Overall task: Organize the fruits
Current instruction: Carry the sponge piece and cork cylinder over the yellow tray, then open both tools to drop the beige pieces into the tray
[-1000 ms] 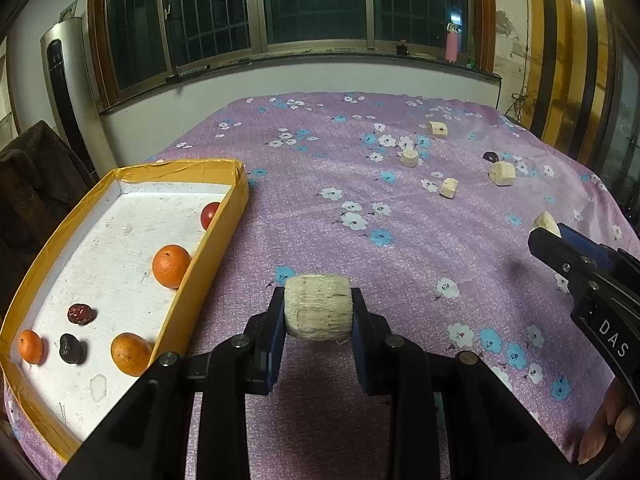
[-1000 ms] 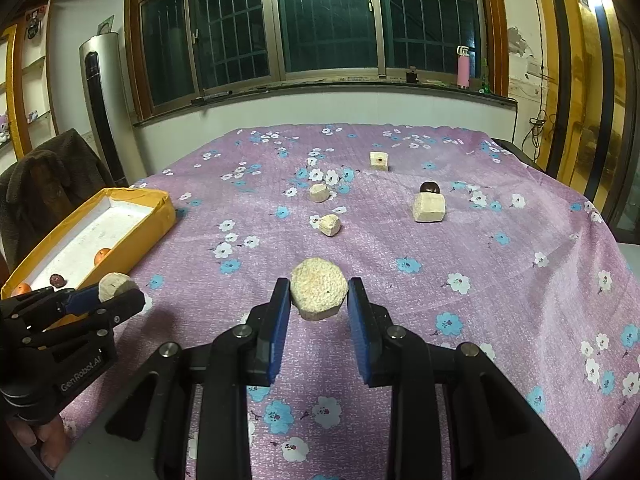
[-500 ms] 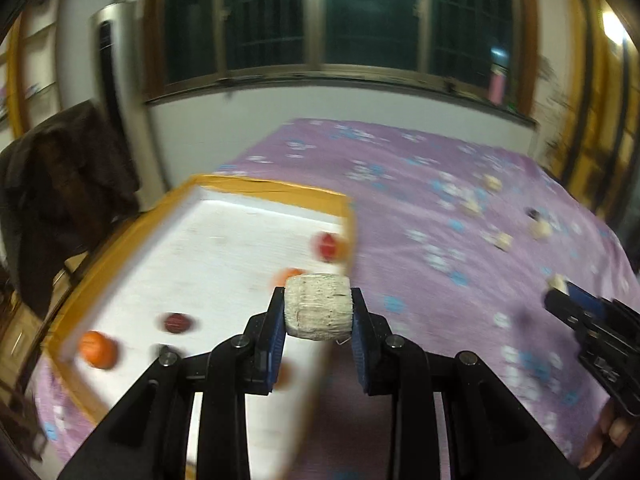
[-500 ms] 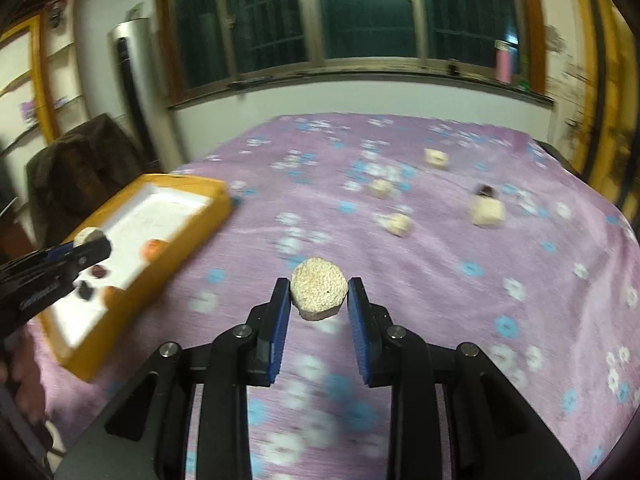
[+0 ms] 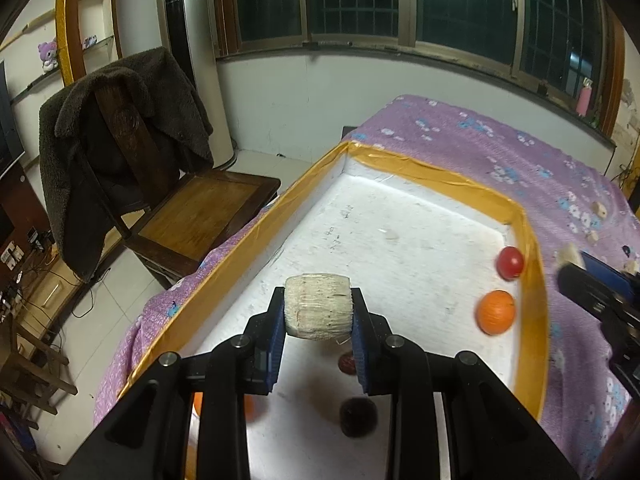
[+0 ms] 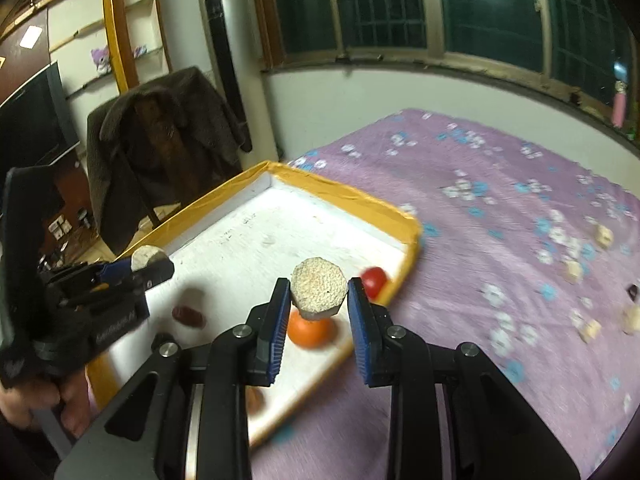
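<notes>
Two handheld grippers hang over a white tray with a yellow-taped rim (image 5: 436,168) that sits at the edge of a bed covered in a purple floral sheet (image 6: 500,184). The left gripper (image 5: 318,316) has its blue-padded fingers clamped on a pale, ribbed cylindrical chunk (image 5: 317,307), held above the tray's floor. The right gripper (image 6: 319,300) grips a round, rough-faced beige piece (image 6: 319,290) over the tray's near corner. In the tray lie a red fruit (image 5: 510,262), an orange (image 5: 495,311), a dark wrinkled fruit (image 5: 357,416) and a reddish-brown one (image 6: 188,315). More pale chunks (image 6: 604,236) lie scattered on the sheet, well apart from the tray. A wooden chair draped with a dark coat (image 5: 120,128) stands beside the bed.
</notes>
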Demonstrator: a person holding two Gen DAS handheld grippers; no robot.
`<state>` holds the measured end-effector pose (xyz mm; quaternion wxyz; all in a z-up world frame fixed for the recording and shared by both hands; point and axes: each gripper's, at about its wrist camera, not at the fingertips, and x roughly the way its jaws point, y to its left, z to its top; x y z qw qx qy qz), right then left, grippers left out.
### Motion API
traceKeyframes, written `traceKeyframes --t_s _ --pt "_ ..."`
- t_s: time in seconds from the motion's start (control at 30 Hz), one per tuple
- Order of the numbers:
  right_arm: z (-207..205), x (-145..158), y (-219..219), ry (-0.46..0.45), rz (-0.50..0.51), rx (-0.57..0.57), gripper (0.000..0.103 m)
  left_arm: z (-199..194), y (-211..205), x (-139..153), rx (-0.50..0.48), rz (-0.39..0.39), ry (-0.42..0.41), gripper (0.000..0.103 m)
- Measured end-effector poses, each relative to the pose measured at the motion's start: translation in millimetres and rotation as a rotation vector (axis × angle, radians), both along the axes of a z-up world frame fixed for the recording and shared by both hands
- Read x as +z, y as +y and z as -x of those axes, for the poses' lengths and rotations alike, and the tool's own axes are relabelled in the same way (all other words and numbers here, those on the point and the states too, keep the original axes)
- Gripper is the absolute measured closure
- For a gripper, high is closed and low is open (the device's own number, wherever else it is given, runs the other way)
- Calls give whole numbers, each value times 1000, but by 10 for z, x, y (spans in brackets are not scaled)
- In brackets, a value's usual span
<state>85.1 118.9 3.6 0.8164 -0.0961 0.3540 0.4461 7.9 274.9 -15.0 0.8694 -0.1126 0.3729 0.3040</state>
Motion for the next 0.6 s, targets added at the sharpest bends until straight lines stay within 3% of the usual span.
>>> traceKeyframes --t_s 0.3,0.57,0.6 --pt "-209 -201 484 59 77 28 72 -71 206 -53 38 58 43 74" --pt "-221 -317 584 80 137 27 72 -82 303 -127 52 122 88 74" --pt "-225 -312 565 77 137 18 68 -79 307 -131 55 125 91 71"
